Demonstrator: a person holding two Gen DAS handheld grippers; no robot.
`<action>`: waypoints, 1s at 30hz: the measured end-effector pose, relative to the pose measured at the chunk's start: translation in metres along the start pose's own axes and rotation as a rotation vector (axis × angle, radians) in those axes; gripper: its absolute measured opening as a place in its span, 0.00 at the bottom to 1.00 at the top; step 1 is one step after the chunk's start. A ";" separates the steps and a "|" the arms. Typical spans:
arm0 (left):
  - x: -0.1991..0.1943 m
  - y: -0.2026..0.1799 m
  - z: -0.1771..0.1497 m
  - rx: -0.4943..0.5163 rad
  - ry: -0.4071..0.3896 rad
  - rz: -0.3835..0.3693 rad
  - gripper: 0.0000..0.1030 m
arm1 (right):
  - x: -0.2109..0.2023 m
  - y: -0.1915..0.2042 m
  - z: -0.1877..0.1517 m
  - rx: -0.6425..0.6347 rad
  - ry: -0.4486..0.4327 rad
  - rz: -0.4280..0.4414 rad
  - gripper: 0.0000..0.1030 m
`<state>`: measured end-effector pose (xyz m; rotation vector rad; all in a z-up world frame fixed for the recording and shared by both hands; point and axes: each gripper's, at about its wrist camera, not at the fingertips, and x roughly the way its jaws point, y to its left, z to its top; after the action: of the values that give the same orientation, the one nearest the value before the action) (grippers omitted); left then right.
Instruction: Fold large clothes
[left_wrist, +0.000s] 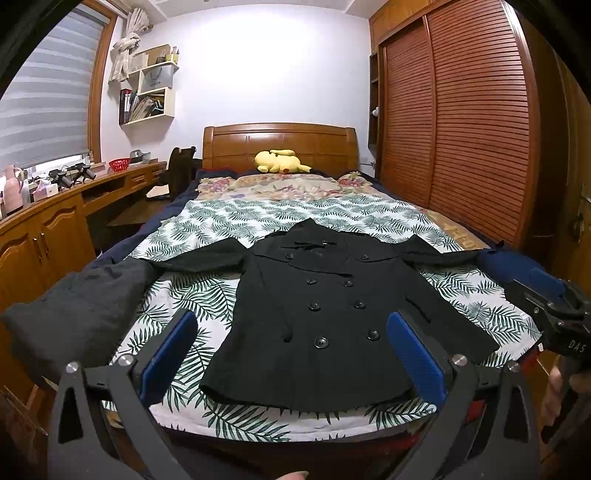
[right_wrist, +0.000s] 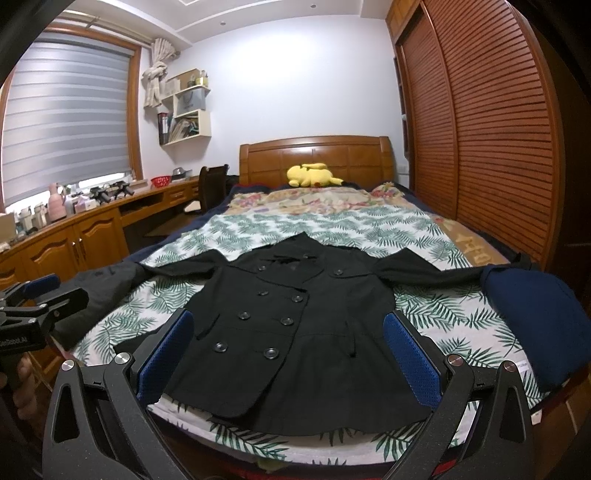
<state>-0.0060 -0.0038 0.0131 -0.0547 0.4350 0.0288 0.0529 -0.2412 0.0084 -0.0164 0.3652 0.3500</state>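
Both the left gripper (left_wrist: 291, 354) and the right gripper (right_wrist: 288, 354) are hanging with jaws wide apart, the black coat (left_wrist: 325, 314) lying flat just beyond them.

A home bedroom was observed. A bed (left_wrist: 295, 218) with a wooden headboard (left_wrist: 280, 142) was flanked by a louvred wardrobe (left_wrist: 458, 110). A plush toy (left_wrist: 280, 161) was noted at the pillow end, a cluttered desk (right_wrist: 92, 214) beneath a blinded window (right_wrist: 66, 110).
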 end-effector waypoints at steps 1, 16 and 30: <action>-0.001 0.000 0.001 0.001 -0.002 0.001 1.00 | 0.000 0.000 0.000 0.001 0.000 0.000 1.00; -0.005 -0.003 0.000 0.001 -0.010 0.001 1.00 | -0.002 0.002 0.001 -0.001 -0.003 -0.001 1.00; -0.006 -0.007 0.001 0.004 -0.010 -0.001 1.00 | -0.003 0.001 0.001 0.001 -0.005 0.000 1.00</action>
<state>-0.0105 -0.0110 0.0172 -0.0507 0.4245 0.0277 0.0505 -0.2411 0.0108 -0.0148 0.3607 0.3503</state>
